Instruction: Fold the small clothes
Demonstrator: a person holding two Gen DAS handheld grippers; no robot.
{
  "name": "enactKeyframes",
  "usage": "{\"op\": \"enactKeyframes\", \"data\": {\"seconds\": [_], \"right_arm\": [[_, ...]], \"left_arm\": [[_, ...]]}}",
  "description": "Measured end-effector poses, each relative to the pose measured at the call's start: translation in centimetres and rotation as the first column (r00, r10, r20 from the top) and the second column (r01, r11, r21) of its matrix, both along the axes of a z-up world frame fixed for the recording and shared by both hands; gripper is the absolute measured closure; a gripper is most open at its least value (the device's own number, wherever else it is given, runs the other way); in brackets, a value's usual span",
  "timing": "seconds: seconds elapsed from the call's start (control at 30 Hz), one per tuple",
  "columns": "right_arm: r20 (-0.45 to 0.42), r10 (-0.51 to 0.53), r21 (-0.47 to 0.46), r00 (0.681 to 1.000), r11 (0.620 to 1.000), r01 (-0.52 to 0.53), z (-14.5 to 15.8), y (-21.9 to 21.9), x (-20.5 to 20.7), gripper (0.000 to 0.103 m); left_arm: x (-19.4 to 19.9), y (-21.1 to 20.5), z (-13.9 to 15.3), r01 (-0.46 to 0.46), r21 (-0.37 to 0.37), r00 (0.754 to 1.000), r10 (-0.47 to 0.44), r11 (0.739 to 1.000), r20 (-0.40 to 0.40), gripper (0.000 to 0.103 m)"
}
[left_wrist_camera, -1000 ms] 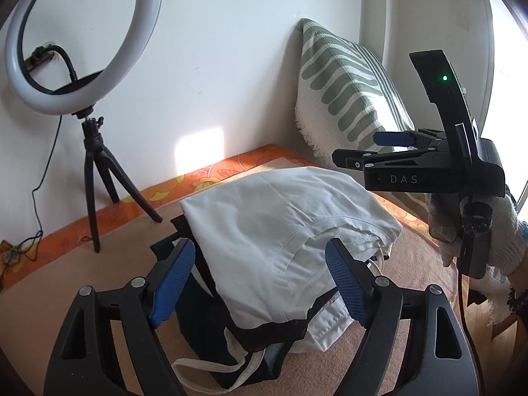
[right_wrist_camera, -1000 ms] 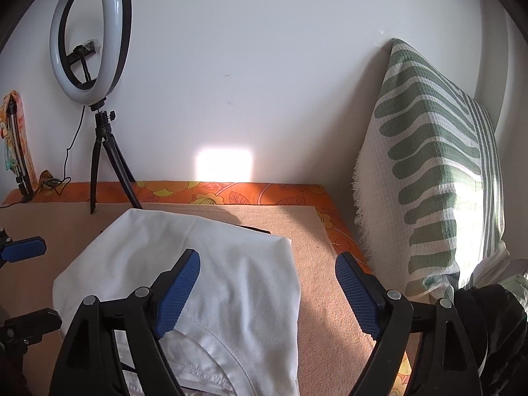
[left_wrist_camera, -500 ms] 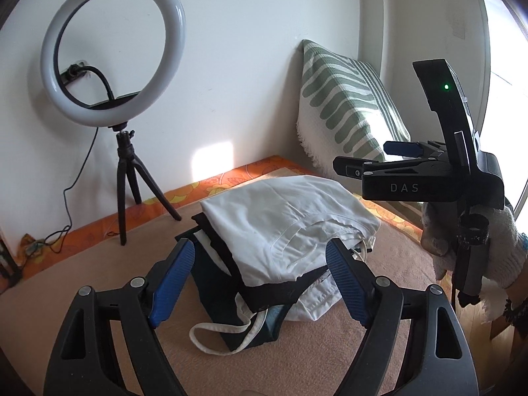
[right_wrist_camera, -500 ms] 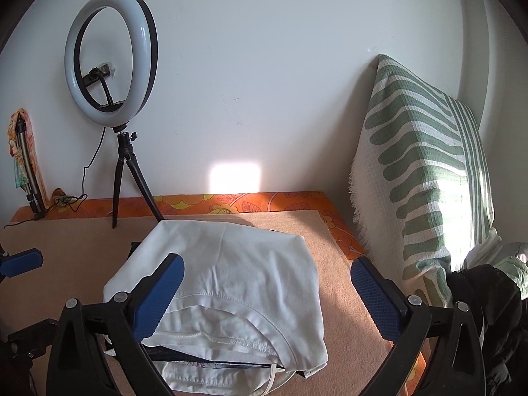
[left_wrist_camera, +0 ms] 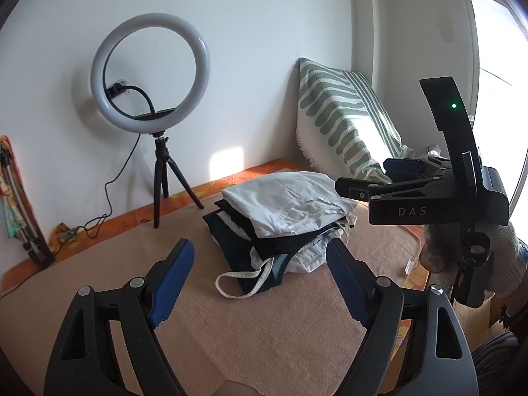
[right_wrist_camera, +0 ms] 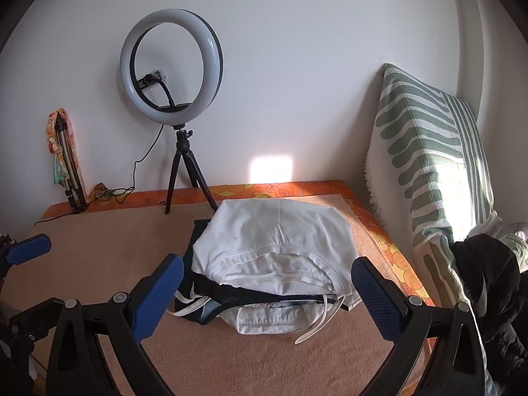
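Covering most of both views, a peach blanket (left_wrist_camera: 231,330) lies over an orange floral mattress (right_wrist_camera: 297,188) against a white wall (left_wrist_camera: 247,33). Green-and-white striped pillow (right_wrist_camera: 425,165) leans upright at the right end, dark garment (right_wrist_camera: 485,283) heaped at its foot. Ring light (left_wrist_camera: 150,71) on a small black tripod (left_wrist_camera: 163,178) stands at the back edge by the wall, cable trailing left. Folded tripod (right_wrist_camera: 67,168) with a floral cloth leans on the wall far left.

Stack of folded clothes (right_wrist_camera: 274,257) sits on the blanket toward the right side, in front of the ring light and near the pillow: white garment (left_wrist_camera: 290,201) on top, black layer under it, dark blue piece (left_wrist_camera: 227,241) at the bottom left, another white piece at the base. White drawstring (left_wrist_camera: 241,280) loops out of the front onto the blanket.

Left claw (left_wrist_camera: 259,280) is spread wide, blue pads apart, nothing between them, hovering short of the stack, not touching. Right claw (right_wrist_camera: 264,288) is at its widest, jaws having just been opening; the stack's near edge shows between the pads but the pads are clear of the cloth, nothing gripped. In the left view the right claw shows from the side, held by a white-gloved hand (left_wrist_camera: 501,257), green LED (left_wrist_camera: 454,105) lit.
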State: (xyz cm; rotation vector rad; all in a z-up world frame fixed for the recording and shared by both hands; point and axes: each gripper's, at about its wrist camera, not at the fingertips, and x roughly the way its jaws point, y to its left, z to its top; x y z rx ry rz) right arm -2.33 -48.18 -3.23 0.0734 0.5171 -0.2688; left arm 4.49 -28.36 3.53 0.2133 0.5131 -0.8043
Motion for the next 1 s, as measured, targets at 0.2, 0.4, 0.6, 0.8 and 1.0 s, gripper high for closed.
{"op": "enactKeyframes", "data": {"seconds": [0.2, 0.4, 0.6, 0.8, 1.0], "right_arm": [[0.008, -0.015, 0.024, 1.0, 1.0, 0.015, -1.2, 3.3, -2.8, 0.0], [0.006, -0.058, 0.035, 0.998, 0.998, 0.058, -2.8, 5.5, -3.9, 0.0], [0.037, -0.063, 0.024, 0.997, 0.998, 0.062, -3.7, 6.9, -4.2, 0.0], [0.069, -0.092, 0.024, 0.993, 0.996, 0.091, -3.8, 7.3, -4.5, 0.0], [0.094, -0.104, 0.001, 0.99, 0.995, 0.104, -3.8, 7.5, -5.2, 0.0]], "left_arm": [[-2.6, 3.9, -0.2, -0.033, -0.008, 0.999, 0.033, 0.999, 0.023, 0.001], [-3.8, 6.1, -2.0, -0.08, 0.032, 0.997, 0.08, 0.996, 0.018, 0.001], [-4.0, 7.4, -4.7, -0.092, 0.058, 0.996, 0.093, 0.994, -0.014, 0.001], [-4.2, 8.0, -6.4, -0.111, 0.096, 0.994, 0.112, 0.989, -0.002, 0.001], [-4.3, 8.2, -7.1, -0.121, 0.105, 0.992, 0.123, 0.987, -0.012, 0.001]]}}
